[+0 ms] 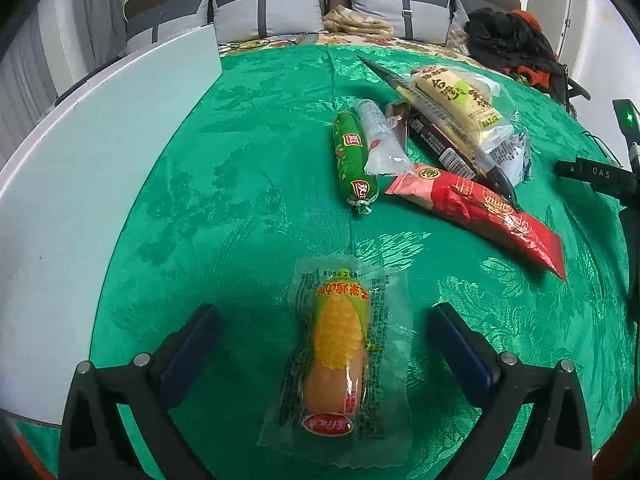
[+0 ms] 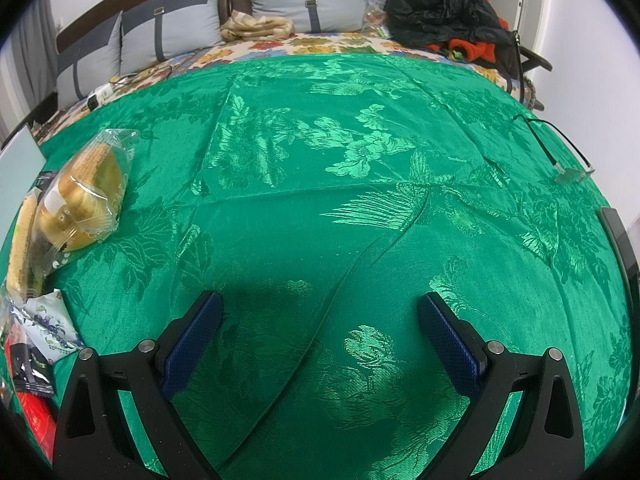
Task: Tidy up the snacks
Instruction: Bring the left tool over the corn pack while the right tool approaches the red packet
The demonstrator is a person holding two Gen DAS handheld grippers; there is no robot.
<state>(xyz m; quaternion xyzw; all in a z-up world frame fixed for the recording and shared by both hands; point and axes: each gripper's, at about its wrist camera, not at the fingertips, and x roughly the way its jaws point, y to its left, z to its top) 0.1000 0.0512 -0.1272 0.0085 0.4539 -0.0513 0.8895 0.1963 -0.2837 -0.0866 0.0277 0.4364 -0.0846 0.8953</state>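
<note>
My left gripper (image 1: pixel 324 320) is open, its fingers on either side of a corn sausage in a clear wrapper (image 1: pixel 340 352) that lies on the green cloth (image 1: pixel 248 168). Beyond it lie a green sausage (image 1: pixel 354 160), a white packet (image 1: pixel 380 136), a dark bar (image 1: pixel 440 136), a yellow cake pack (image 1: pixel 460 100) and a red packet (image 1: pixel 484 208). My right gripper (image 2: pixel 320 312) is open and empty over bare green cloth (image 2: pixel 320 184). A clear pack of yellow cakes (image 2: pixel 86 196) and other packets (image 2: pixel 36 344) lie at its far left.
A white box (image 1: pixel 100 152) stands on the cloth at the left in the left wrist view. A black device (image 1: pixel 596 176) is at the right edge. A cable (image 2: pixel 556 148) lies on the cloth at the right. Cushions (image 2: pixel 308 4) and dark clothes (image 2: pixel 444 12) lie beyond.
</note>
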